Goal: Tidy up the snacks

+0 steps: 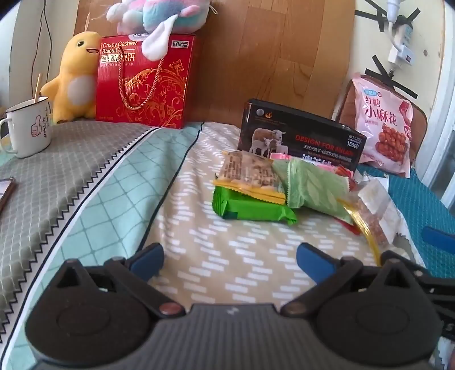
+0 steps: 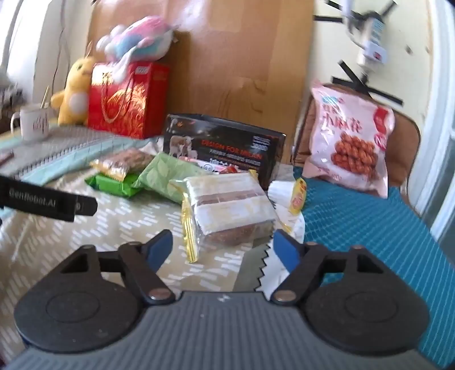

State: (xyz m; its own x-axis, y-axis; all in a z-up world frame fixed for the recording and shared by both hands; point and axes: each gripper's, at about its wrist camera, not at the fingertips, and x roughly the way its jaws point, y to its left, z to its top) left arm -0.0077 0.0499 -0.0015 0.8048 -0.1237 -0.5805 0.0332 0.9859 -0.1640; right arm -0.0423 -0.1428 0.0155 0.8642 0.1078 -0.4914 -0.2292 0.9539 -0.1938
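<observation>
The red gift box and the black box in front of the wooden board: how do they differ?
The red gift box stands tall, has a cord handle and gold swirls, and carries a plush toy on top. The black box is lower and longer, shows sheep and red lettering, and has loose snack packets piled against its front. Both stand upright on the patterned cloth near the wooden board.

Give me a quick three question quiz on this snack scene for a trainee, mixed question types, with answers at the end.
1. True or false: the rainbow plush toy lies on top of the red cardboard biscuit gift box.
2. Which packet rests on the bright green foil packet? A) pink twist-snack bag B) clear peanut-bar packet with yellow edges C) white mug
3. Fill in: the black box with sheep pictures stands ___ the snack pile.

Key: 1 true; 2 B; 3 behind.
</observation>
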